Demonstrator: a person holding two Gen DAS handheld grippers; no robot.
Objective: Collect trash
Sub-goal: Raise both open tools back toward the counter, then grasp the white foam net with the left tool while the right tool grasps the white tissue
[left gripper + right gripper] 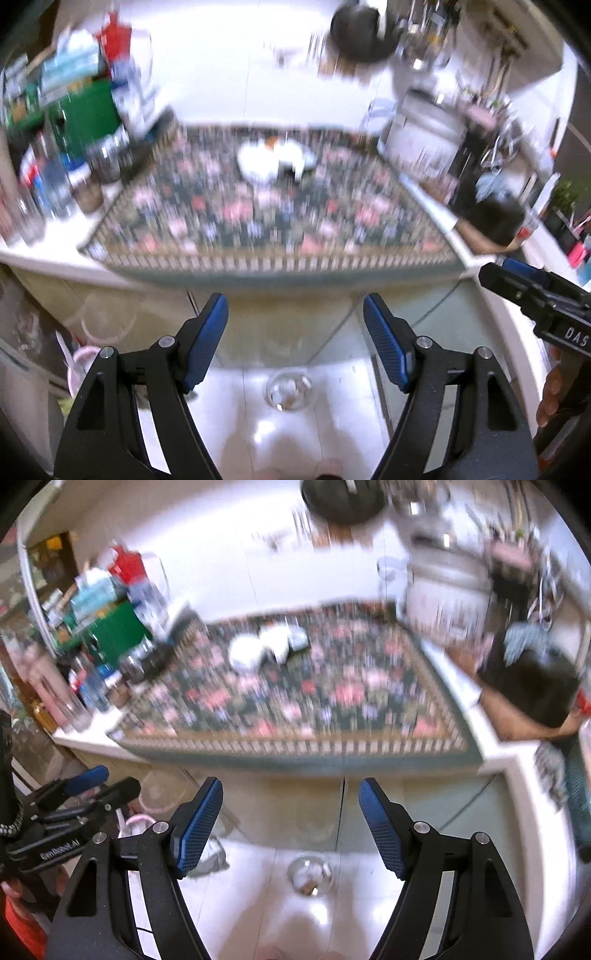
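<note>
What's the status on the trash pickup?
Left gripper and right gripper open, empty, short of the counter. White trash on the floral mat, untouched. Path clear; frames blurred.

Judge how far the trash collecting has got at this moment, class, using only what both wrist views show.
Done: nothing visible. In hand: nothing; the left claw and right claw both gape empty, short of the counter. Left: the white crumpled pile lies on the floral mat, untouched. The frames are blurred, so the pile's exact contents cannot be told.
</note>
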